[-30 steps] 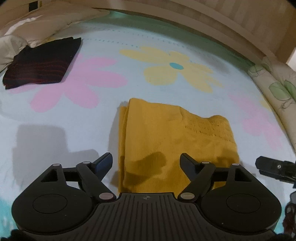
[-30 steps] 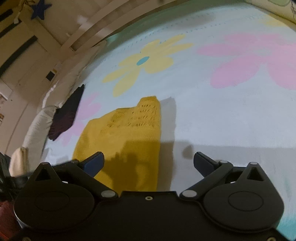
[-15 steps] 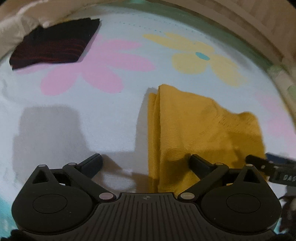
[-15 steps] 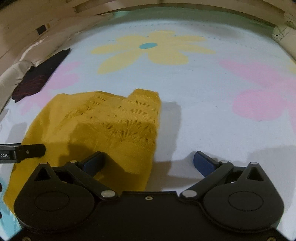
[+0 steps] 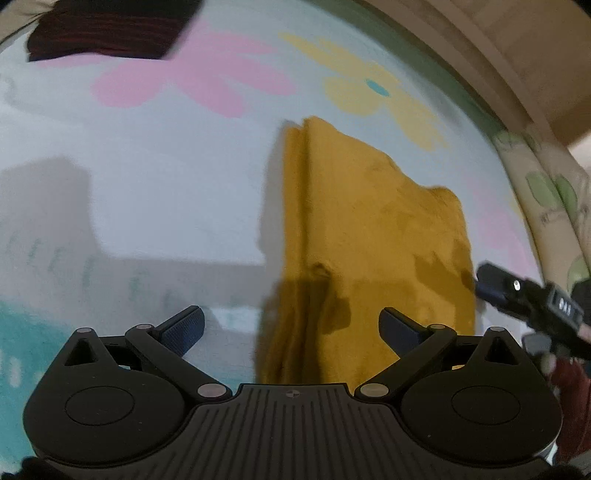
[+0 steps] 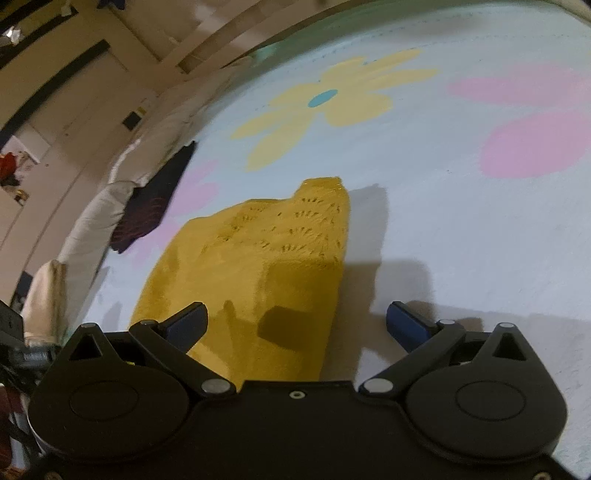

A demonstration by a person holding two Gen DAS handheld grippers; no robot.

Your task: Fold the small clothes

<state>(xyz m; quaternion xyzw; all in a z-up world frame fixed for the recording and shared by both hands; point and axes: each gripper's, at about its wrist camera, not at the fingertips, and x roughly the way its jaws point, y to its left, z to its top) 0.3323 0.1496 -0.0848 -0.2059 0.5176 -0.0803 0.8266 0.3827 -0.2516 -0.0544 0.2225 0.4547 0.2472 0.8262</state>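
Yellow knit garment (image 5: 369, 236) lies folded on the flower-print bedsheet (image 5: 166, 192), near both grippers. Left gripper (image 5: 291, 325) and right gripper (image 6: 297, 319) both gape wide, gripping nothing. Farther left lies a folded dark garment (image 5: 107, 33).

A mustard-yellow knit garment (image 5: 373, 236), with an openwork pattern (image 6: 295, 229) near one end, lies folded in layers on the flowered bedsheet (image 5: 166, 184), while a dark, red-striped folded garment (image 5: 107, 33) rests well apart near the pillows.
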